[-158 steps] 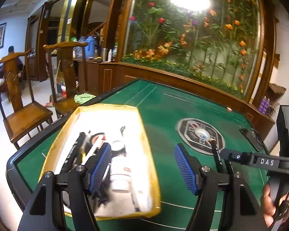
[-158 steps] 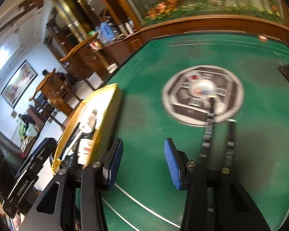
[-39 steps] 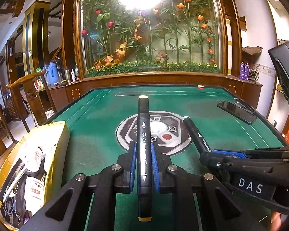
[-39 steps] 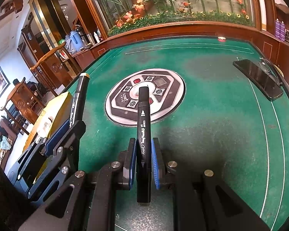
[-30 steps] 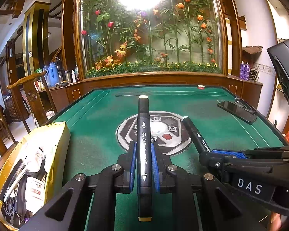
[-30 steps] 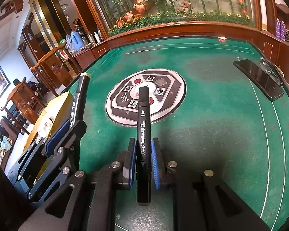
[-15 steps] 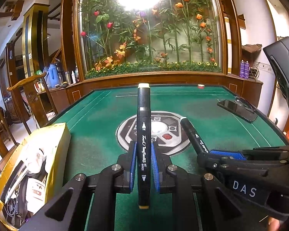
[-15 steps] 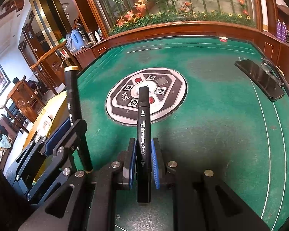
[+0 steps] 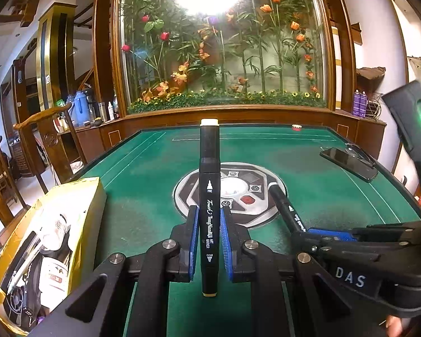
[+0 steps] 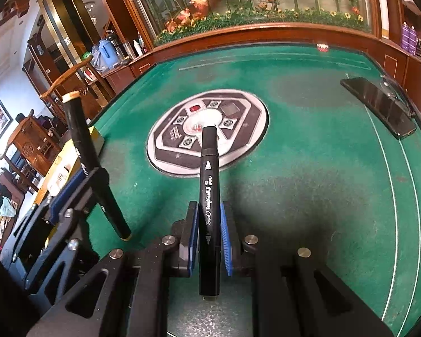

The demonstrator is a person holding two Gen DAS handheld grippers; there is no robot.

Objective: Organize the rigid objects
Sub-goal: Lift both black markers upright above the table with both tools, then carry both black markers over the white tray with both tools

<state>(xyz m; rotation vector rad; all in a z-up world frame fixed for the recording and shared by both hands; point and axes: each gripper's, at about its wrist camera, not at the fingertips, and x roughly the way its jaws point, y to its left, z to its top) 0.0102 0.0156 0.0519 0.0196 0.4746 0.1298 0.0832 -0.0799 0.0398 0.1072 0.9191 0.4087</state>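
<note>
My left gripper (image 9: pixel 208 238) is shut on a black art marker with cream end caps (image 9: pixel 209 185), tilted tip-up above the green table. My right gripper (image 10: pixel 208 233) is shut on a second black marker (image 10: pixel 208 174) that lies nearly level over the table, pointing at the round centre panel (image 10: pixel 238 129). The right gripper and its marker (image 9: pixel 287 210) show at the right of the left wrist view. The left gripper's marker (image 10: pixel 89 157) shows at the left of the right wrist view. A yellow tray (image 9: pixel 94 193) at the table's left edge holds a white bottle (image 9: pixel 53 230), pens and dark items.
A black phone (image 9: pixel 349 163) lies near the table's right edge, also seen in the right wrist view (image 10: pixel 379 104). A small red and white object (image 10: pixel 322 47) sits at the far edge. Wooden chairs (image 9: pixel 50 146) stand left of the table. A wooden ledge with flowers runs behind.
My left gripper has tilted its marker upward, so the cream tip now rises above the table's far edge. My right gripper and its marker have hardly moved.
</note>
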